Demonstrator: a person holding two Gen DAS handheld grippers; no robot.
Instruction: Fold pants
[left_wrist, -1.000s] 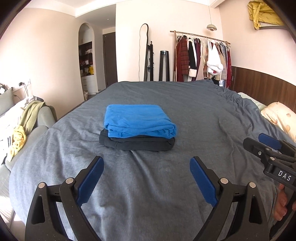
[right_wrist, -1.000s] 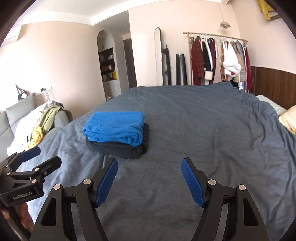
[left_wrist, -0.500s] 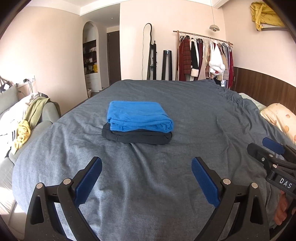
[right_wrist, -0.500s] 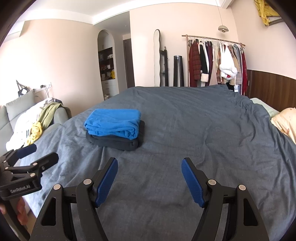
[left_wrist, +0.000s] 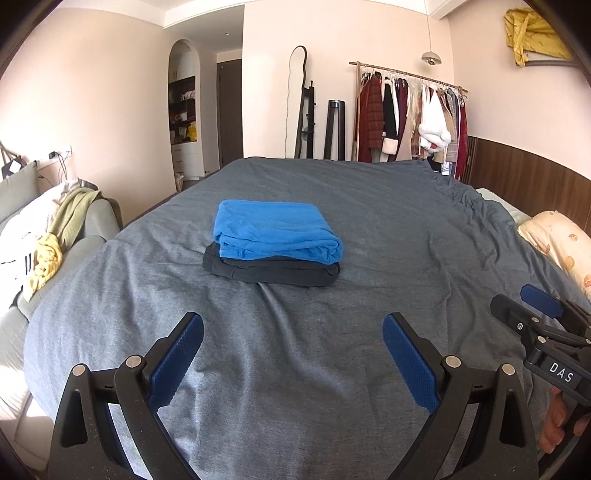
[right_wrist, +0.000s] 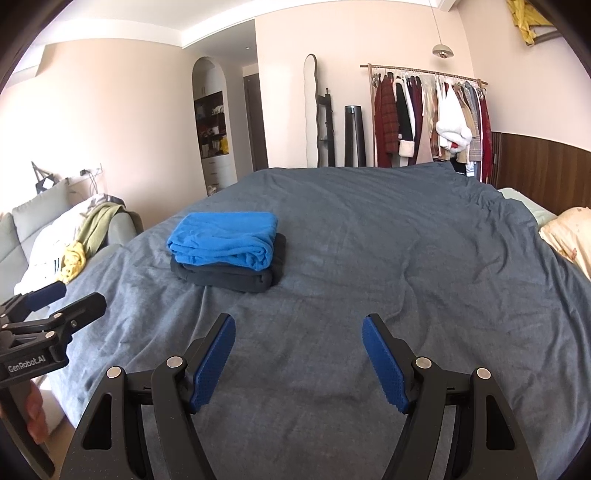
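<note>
Folded blue pants (left_wrist: 275, 230) lie on top of folded dark grey pants (left_wrist: 269, 272) in a neat stack on the grey bed (left_wrist: 332, 362). The stack also shows in the right wrist view: blue (right_wrist: 223, 238) over dark grey (right_wrist: 229, 275). My left gripper (left_wrist: 293, 345) is open and empty, held over the bed's near part, well short of the stack. My right gripper (right_wrist: 299, 343) is open and empty, to the right of the stack. Each gripper shows at the edge of the other's view: the right (left_wrist: 532, 312) and the left (right_wrist: 55, 301).
A grey sofa with white, green and yellow clothes (left_wrist: 44, 240) stands left of the bed. A cream pillow (left_wrist: 557, 243) lies at the bed's right edge. A clothes rack (left_wrist: 410, 114), a mirror and a black stand line the far wall.
Both grippers have drawn back and up from the stack, so it looks smaller and farther away. Both stay open and empty. The stack has not moved.
</note>
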